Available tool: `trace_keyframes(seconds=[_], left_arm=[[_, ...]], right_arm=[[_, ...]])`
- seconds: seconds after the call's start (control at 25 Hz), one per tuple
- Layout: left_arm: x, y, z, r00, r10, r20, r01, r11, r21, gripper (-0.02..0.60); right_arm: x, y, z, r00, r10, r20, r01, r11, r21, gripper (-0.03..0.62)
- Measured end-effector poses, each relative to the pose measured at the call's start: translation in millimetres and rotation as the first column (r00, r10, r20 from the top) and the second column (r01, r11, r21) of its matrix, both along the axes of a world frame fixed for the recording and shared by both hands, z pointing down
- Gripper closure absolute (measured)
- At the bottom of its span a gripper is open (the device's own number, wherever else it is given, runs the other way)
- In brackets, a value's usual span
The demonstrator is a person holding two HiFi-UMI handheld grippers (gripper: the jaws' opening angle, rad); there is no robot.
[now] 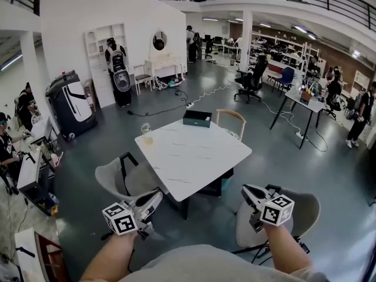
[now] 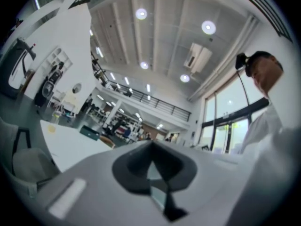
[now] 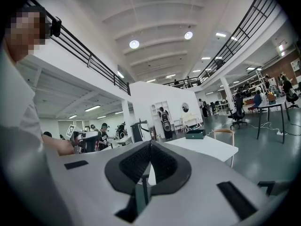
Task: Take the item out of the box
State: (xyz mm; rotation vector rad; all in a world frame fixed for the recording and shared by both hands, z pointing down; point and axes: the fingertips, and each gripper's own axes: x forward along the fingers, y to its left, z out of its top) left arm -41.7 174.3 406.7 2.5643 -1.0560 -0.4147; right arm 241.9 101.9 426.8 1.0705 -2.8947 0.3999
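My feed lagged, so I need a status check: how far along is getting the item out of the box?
Done: nothing that shows. The dark box sits at the far edge of the white table, with no item beside it.
In hand: nothing. The left gripper and right gripper are both shut, empty and short of the table.
Left: reach the box and lift the item out.

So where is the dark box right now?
Head view: the dark rectangular box sits on the far edge of the white table, just left of a wooden-backed chair.

The table top (image 1: 194, 157) looks smooth and glossy, the box (image 1: 197, 118) matt.
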Motion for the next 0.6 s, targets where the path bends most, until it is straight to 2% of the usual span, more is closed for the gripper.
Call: trace_keyframes(seconds=[0.2, 0.48, 0.6], left_arm=[[8, -1, -5, 1.0, -0.01, -0.029, 0.011, 1.0, 0.023, 0.578], [-4, -18, 3, 0.997, -0.071, -0.017, 0.071, 0.997, -0.019, 0.578], [-7, -26, 6, 0.997, -0.073, -0.023, 0.072, 0.997, -0.026, 0.578]], right_arm=[[10, -5, 4, 1.0, -0.008, 0.013, 0.008, 1.0, 0.002, 0.586], [6, -19, 11, 1.0, -0.025, 0.007, 0.025, 1.0, -0.007, 0.586], [4, -24, 13, 0.999, -0.032, -0.007, 0.032, 0.999, -0.012, 0.586]])
